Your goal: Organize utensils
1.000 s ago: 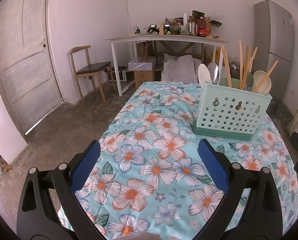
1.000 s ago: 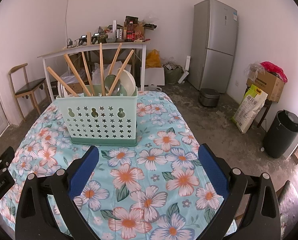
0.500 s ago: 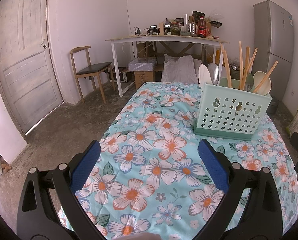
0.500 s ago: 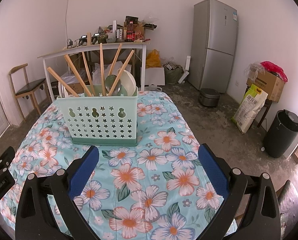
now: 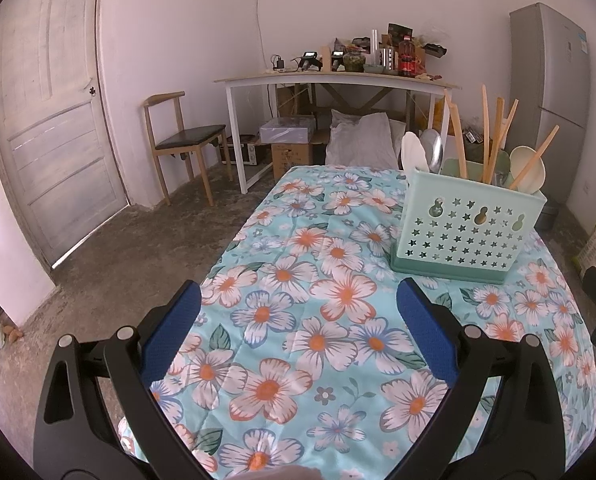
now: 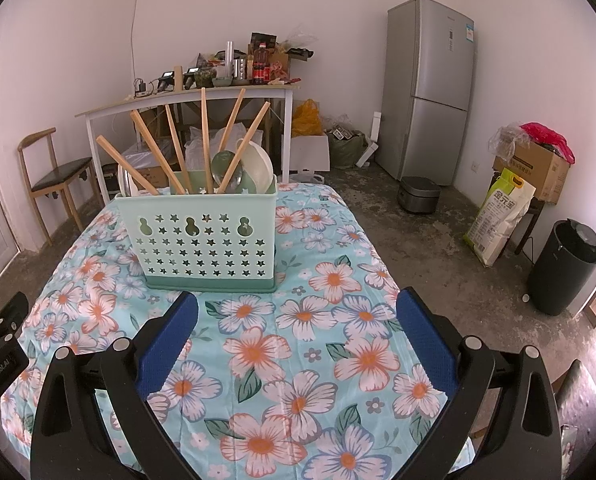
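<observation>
A mint-green utensil caddy (image 5: 468, 232) (image 6: 202, 236) with star cut-outs stands upright on the floral tablecloth (image 5: 322, 320) (image 6: 310, 340). Wooden chopsticks (image 6: 204, 140) (image 5: 486, 132), spoons (image 5: 416, 152) and ladles (image 6: 258, 164) stick up out of it. My left gripper (image 5: 298, 308) hovers open over the near part of the table, the caddy ahead to its right. Nothing sits between the blue pads of my right gripper (image 6: 298, 312), which is open just in front of the caddy. No loose utensil shows on the cloth.
A white side table (image 6: 186, 100) loaded with bottles stands at the back wall, with a wooden chair (image 5: 182, 140) and a door (image 5: 46, 120) to the left. A grey fridge (image 6: 430, 88), a sack (image 6: 498, 216) and a black bin (image 6: 566, 268) stand right of the table.
Both views have shifted only slightly; the caddy sits a touch closer in the right wrist view. Both grippers stay open and empty.
</observation>
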Motion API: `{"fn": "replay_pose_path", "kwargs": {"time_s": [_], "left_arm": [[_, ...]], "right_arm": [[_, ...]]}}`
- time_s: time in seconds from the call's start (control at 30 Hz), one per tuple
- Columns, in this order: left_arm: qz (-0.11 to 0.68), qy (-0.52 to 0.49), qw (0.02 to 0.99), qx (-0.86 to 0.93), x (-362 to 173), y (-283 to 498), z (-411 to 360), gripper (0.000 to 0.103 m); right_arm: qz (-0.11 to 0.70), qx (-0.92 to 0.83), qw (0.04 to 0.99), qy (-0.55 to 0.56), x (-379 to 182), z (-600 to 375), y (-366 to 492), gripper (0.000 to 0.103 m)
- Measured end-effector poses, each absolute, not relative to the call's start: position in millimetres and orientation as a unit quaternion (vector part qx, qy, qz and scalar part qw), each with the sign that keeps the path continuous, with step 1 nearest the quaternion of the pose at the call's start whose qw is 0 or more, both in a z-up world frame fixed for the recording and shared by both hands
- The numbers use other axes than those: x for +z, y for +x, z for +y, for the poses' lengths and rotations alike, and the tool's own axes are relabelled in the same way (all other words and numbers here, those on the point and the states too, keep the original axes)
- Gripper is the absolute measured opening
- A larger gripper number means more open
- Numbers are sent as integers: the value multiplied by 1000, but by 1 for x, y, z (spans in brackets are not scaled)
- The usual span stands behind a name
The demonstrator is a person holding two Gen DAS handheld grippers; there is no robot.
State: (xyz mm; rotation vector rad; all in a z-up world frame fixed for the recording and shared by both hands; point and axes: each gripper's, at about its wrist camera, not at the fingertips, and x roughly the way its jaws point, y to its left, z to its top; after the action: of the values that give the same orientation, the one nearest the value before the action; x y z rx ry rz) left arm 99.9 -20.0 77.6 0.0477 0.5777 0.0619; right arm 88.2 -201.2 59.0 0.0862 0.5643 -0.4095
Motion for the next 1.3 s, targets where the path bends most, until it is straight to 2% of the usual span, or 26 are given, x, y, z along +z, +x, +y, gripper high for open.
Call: {"fn": "replay_pose_path", "kwargs": {"time_s": [1.3], "left_arm": [[284,22,958,31,79,100,-19,95]], "right_arm": [[276,-199,939,43,60,-201,88,97]]}}
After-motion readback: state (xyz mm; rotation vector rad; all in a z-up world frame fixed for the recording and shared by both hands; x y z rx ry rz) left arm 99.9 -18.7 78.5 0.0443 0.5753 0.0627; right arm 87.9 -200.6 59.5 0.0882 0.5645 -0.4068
